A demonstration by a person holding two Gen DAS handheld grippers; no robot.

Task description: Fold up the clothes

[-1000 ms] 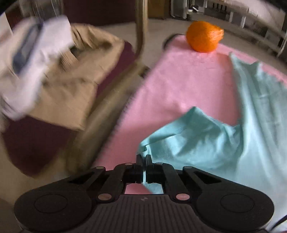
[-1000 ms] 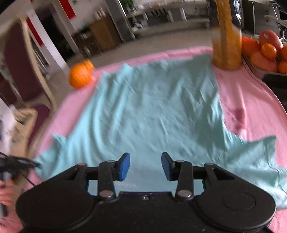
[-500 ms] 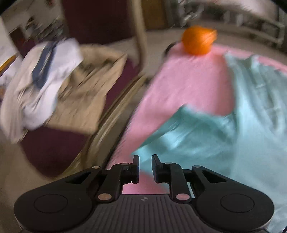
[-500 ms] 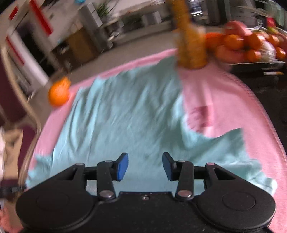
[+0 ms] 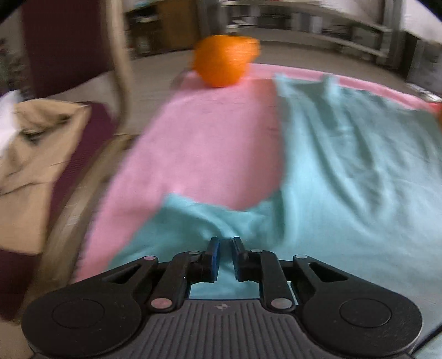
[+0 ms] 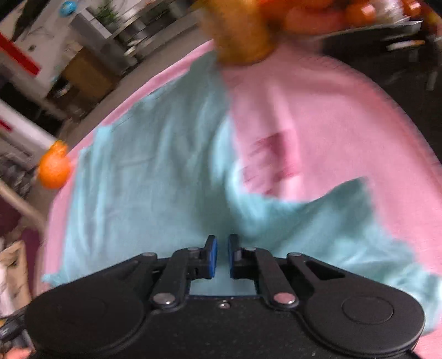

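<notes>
The jaws of the left gripper [image 5: 223, 244] stood only a narrow gap apart, over the near left sleeve of the turquoise T-shirt [image 5: 345, 176]. Cloth showed in the gap, but I cannot tell if the jaws pinched it. The jaws of the right gripper [image 6: 221, 242] were also almost closed, with a thin slot between the blue pads [image 6: 212, 255], above the near edge of the same shirt [image 6: 154, 176]; a grip on the cloth could not be judged.

The shirt lay spread flat on the pink cloth [image 5: 210, 138] that covered the bench, its sleeves toward the near side. An orange [image 5: 222, 62] sat at the far left corner of the pink cloth, just beside the shirt. Left of the bench stood a dark red chair [image 5: 63, 41] with a beige garment [image 5: 36, 154] on its seat. At the far right, blurred orange fruit [image 6: 312, 13] was visible.
</notes>
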